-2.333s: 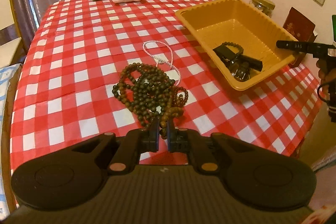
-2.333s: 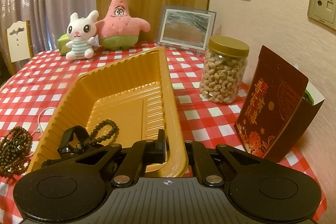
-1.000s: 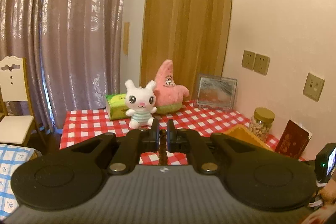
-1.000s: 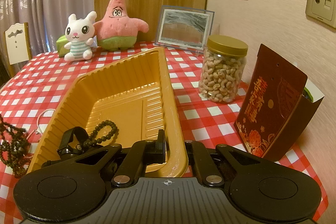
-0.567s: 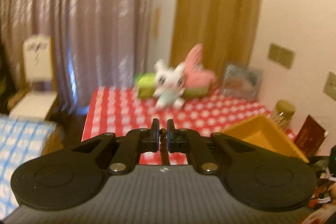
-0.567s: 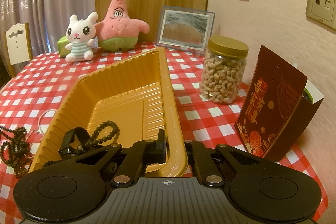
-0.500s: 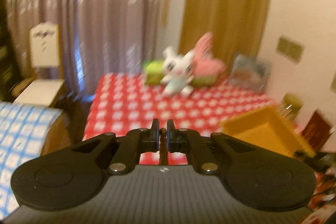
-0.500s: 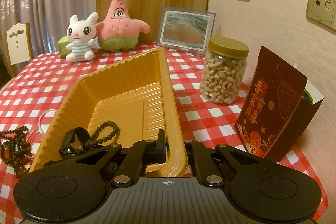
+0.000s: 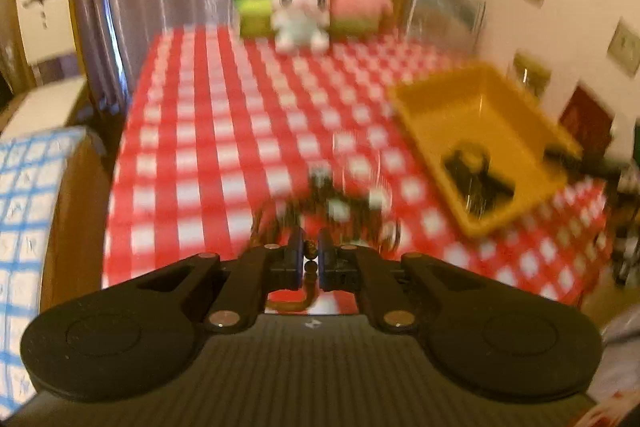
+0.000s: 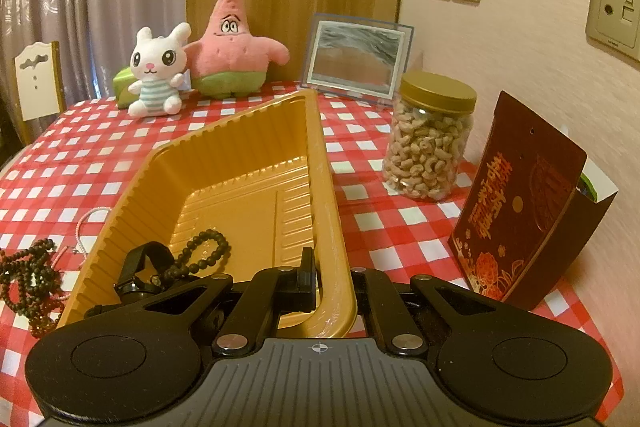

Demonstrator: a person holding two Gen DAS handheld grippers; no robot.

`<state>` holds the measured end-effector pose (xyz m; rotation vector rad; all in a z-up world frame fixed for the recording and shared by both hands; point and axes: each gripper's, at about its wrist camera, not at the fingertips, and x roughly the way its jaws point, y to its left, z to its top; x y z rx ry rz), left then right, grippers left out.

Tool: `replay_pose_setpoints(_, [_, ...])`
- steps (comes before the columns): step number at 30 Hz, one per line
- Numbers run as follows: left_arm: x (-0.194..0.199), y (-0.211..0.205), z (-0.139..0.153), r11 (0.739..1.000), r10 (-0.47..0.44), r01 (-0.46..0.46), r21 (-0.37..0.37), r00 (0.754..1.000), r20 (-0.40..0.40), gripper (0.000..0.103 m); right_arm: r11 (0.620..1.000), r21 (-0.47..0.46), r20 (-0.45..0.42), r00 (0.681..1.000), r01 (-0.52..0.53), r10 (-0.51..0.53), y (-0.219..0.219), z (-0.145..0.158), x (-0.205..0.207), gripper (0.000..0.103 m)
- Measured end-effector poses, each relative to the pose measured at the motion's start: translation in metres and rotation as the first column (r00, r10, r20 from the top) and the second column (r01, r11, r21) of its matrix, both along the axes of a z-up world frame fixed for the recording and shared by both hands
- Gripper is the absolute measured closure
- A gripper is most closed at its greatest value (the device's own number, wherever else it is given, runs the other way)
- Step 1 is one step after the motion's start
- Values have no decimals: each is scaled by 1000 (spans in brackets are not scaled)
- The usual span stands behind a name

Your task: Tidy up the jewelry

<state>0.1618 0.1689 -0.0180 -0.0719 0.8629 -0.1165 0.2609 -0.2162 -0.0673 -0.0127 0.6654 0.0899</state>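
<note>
The left gripper (image 9: 308, 259) has its jaws nearly closed on a strand of dark wooden beads (image 9: 309, 250), one bead pinched between the pads and the rest of the strand hanging below and ahead of the fingers. This view is blurred, so how much of the strand has left the checked tablecloth (image 9: 224, 155) cannot be told. In the right wrist view the bulk of the bead pile (image 10: 28, 279) lies on the cloth just beside the tray's outer wall, near a thin pale necklace (image 10: 86, 223).

The yellow tray (image 9: 472, 107) lies ahead and to the right of the left gripper, its long axis running away from the onlooker toward the plush toys (image 9: 298, 7). It already holds a black strap (image 10: 140, 267) and a short bead bracelet (image 10: 206, 251).

The right gripper (image 10: 334, 279) is clamped on the tray's near rim, one finger inside the wall and one outside, steadying it. The right hand is nearer the tray but occupied. The likely coming move is a carry rightward over the tray's left wall, and a trailing strand could snag there.
</note>
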Motion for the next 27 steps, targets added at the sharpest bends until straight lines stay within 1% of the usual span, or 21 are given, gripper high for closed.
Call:
replay_pose_setpoints(3, [0,-5,-20,999,-20,18,-47,999,-43,97,1000,1,-2,1000,2,-2,-1,0,0,98])
replay_pose_setpoints(4, [-2,-7,-24,998,-32,30,-58,999,-44,93,1000,1,-3,1000,2,-2,-1,0,0,98])
replay_pose_setpoints(5, [-2,-10,-27,998,-38,36,-56,998,-50,88,1000,1,-4,1000,2,-2,-1,0,0,98])
replay_pose_setpoints(7, [-1,-11,-31,999,-38,36,-35,998,-46,84,1000,-1,-4,1000,1,-1,-1,0,0,98])
replay_pose_setpoints(9, [8,-6,-32,1000,-9,9,-14,1000,-28,84,1000,1,-5,1000,2,-2,-1,0,0,98])
replay_pose_setpoints(12, [29,5,-43,999,37,-37,12,999,-27,84,1000,3,-6,1000,2,-2,-2,-1,0,98])
replay_pose_setpoints(15, [49,16,-47,998,59,-59,5,998,-27,86,1000,1,-6,1000,1,-1,-2,-1,0,98])
replay_pose_setpoints(16, [55,17,-46,999,48,-48,4,999,-22,86,1000,1,-6,1000,2,-2,-2,-1,0,98])
replay_pose_setpoints(18, [62,10,-43,1000,-2,2,11,1000,-7,86,1000,3,-8,1000,4,-4,-2,-1,1,98])
replay_pose_setpoints(21, [69,-10,-47,997,-74,74,-11,997,-6,86,1000,3,-7,1000,6,-6,-2,-2,0,98])
replay_pose_setpoints(25, [73,-51,-62,981,-191,190,-29,981,-30,86,1000,4,-8,1000,8,-8,-2,-3,-1,98])
replay_pose_setpoints(27, [76,-69,-72,974,-226,225,-30,973,-42,86,1000,5,-10,1000,10,-10,-3,-3,-1,98])
